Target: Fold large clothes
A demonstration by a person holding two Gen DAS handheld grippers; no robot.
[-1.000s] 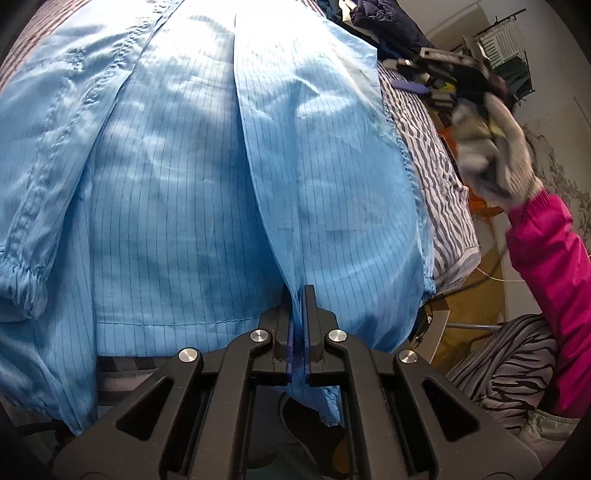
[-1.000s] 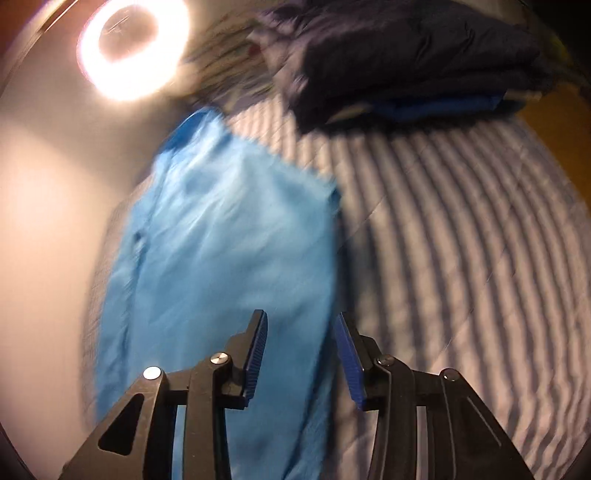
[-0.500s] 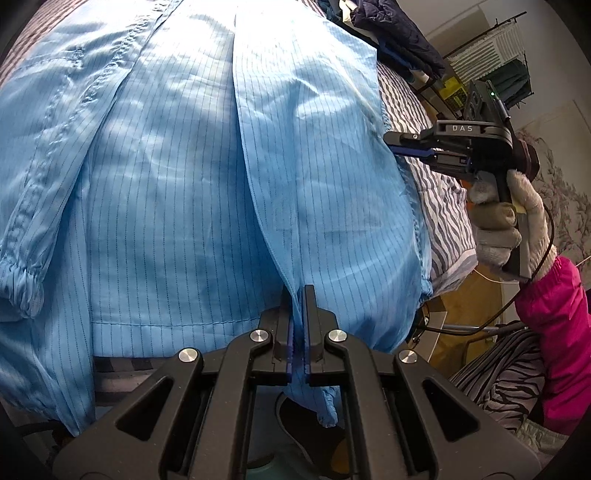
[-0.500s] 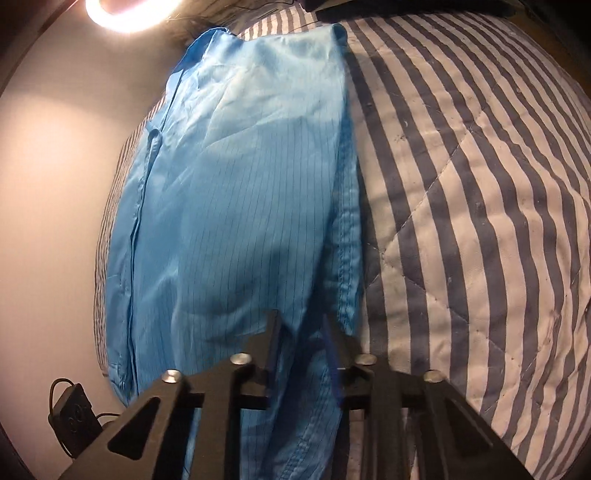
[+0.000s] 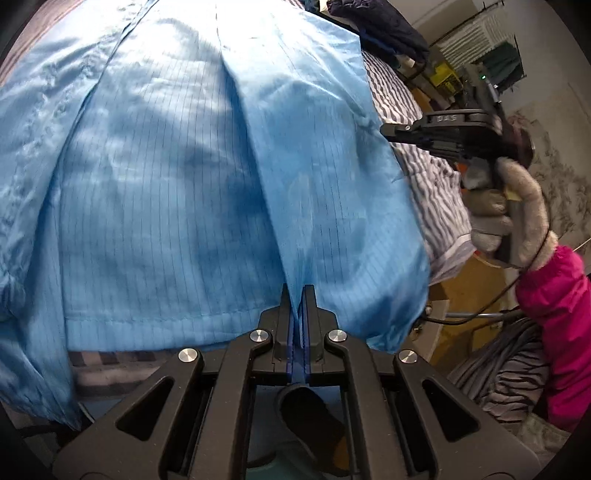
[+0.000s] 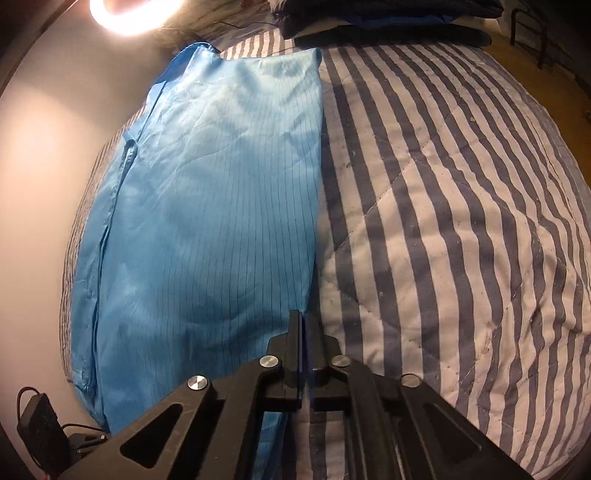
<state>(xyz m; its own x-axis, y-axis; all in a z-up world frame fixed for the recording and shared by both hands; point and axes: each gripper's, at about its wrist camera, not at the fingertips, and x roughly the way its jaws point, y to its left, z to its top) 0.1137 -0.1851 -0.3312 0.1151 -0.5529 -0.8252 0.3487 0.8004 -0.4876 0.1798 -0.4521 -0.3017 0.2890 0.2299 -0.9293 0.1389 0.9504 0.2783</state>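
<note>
Right at the tips of my left claw (image 5: pixel 298 295), the jaws are squeezing fully together on a pinch of the blue garment (image 5: pixel 166 184), down at its hanging lower edge. The fabric is rising out of the pinch as a long crease and running up the middle of the piece.

Over on the other side, my right claw (image 6: pixel 303 321) is sitting on the garment's long side edge. Its jaws are only a sliver apart and easing open a touch, and the edge of the cloth is looking like it's between the pads. From the left camera I'm seeing that claw's tip touching the cloth's edge, with my gloved hand (image 5: pixel 509 214) and pink sleeve (image 5: pixel 554 314) behind it.

The garment itself is lying flat and lengthwise on the striped bed cover (image 6: pixel 443 221), hugging the side next to the wall (image 6: pixel 33 184), with its bottom end drooping over the near edge of the bed.

Further back, a pile of dark clothes (image 6: pixel 369 18) is sitting at the far end of the bed, and a ring light (image 6: pixel 136 11) is glaring in the corner.
</note>
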